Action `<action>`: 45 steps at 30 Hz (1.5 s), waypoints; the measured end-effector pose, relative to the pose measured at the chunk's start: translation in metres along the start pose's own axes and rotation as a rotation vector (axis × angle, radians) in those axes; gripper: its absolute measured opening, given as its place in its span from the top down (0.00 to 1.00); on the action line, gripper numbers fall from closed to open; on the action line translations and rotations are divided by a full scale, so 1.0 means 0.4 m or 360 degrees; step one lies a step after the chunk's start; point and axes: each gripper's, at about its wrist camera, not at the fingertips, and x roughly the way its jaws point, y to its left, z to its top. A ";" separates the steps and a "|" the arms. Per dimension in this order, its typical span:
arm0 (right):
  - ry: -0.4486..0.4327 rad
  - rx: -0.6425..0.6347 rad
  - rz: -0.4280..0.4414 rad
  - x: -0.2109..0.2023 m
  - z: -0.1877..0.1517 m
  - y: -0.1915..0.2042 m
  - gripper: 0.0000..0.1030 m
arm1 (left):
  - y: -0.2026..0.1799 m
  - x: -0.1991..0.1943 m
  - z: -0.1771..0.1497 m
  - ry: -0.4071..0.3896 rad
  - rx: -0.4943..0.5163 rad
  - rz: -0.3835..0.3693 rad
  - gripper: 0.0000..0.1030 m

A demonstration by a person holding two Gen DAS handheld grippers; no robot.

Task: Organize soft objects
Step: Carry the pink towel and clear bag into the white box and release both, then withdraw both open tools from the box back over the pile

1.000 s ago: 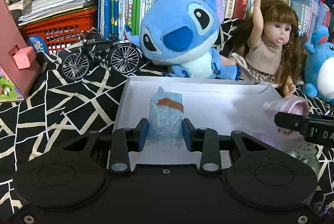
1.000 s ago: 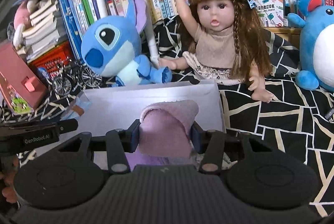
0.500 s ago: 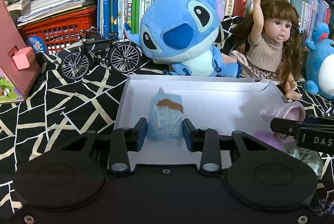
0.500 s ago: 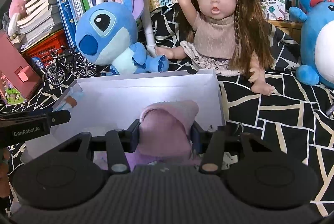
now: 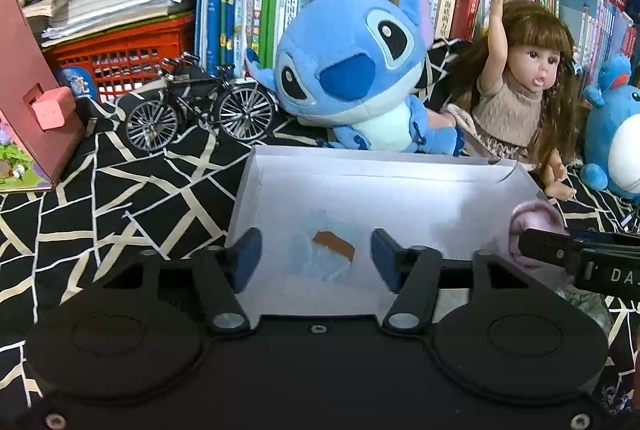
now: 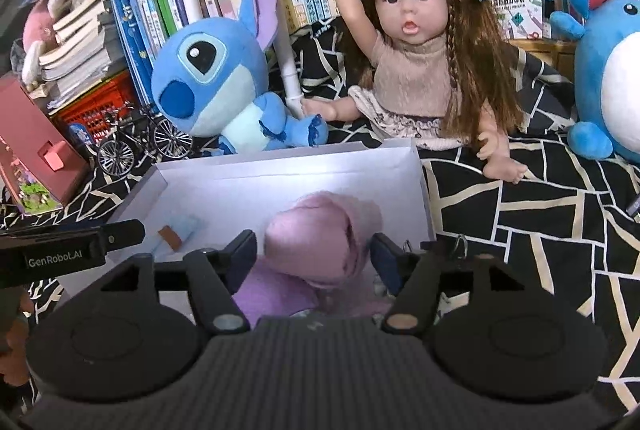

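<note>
A white open box (image 5: 400,177) sits on the black patterned cloth; it also shows in the right wrist view (image 6: 288,181). My left gripper (image 5: 316,256) is open over the box's near left part. A light blue folded sock with a brown patch (image 5: 326,252) lies in the box between its fingers, loose; it also shows in the right wrist view (image 6: 176,234). My right gripper (image 6: 312,256) is open over the box's near right part. A pink rolled sock (image 6: 320,234) lies between its fingers, seen too in the left wrist view (image 5: 536,218).
A blue Stitch plush (image 5: 352,77), a long-haired doll (image 5: 520,85) and a blue round plush (image 5: 616,137) sit behind the box. A model bicycle (image 5: 200,109), a red crate (image 5: 120,57) and a pink toy house (image 5: 28,85) stand at the left before the bookshelf.
Both grippers have opened. The blue sock dropped flat into the box from the left gripper. The pink sock was released by the right gripper and sits lower in the box.
</note>
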 end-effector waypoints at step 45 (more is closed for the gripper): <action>-0.0345 -0.0271 0.0085 -0.306 -0.175 0.025 0.00 | 0.006 -0.342 -0.200 -0.0260 0.0048 -0.0174 0.12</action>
